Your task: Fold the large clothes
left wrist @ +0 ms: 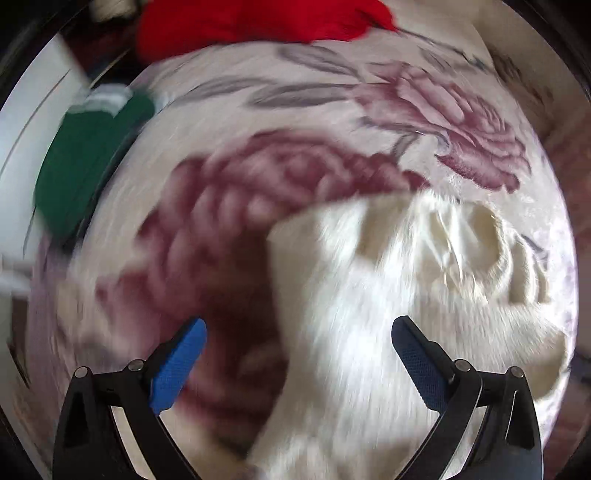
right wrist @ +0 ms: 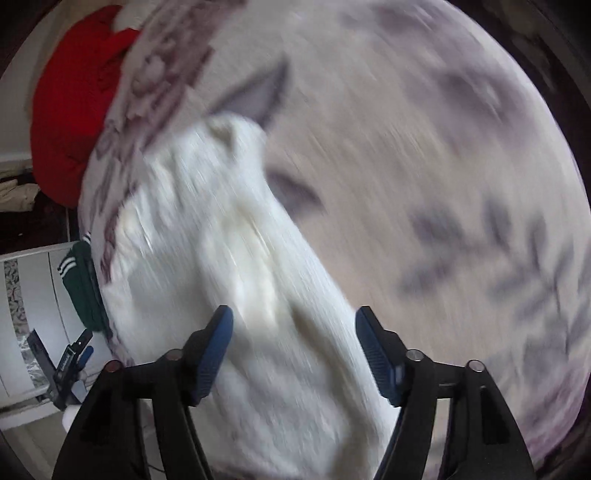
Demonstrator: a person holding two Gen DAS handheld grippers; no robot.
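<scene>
A home bedroom, by every sign. Bed spread with a plush cream blanket printed with large mauve roses and grey leaves [left wrist: 369, 110]. Loose clothing lying about: a fluffy cream-white knitted garment [right wrist: 229, 258], a bright red knitted garment [left wrist: 258, 26], a dark green garment with white-striped cuff [right wrist: 79, 280]. White panelled furniture front with patterned inlay [right wrist: 29, 314] beside the bed.

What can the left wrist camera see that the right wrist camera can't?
Only the left wrist view shows the big, clear pink rose printed on the bedspread. Only the right wrist view shows the white stripes on the green garment and the other gripper down by the white cabinet. Both show the white garment lying on the flowery bedspread, the red garment, the green garment, and their own open gripper with nothing in it.
</scene>
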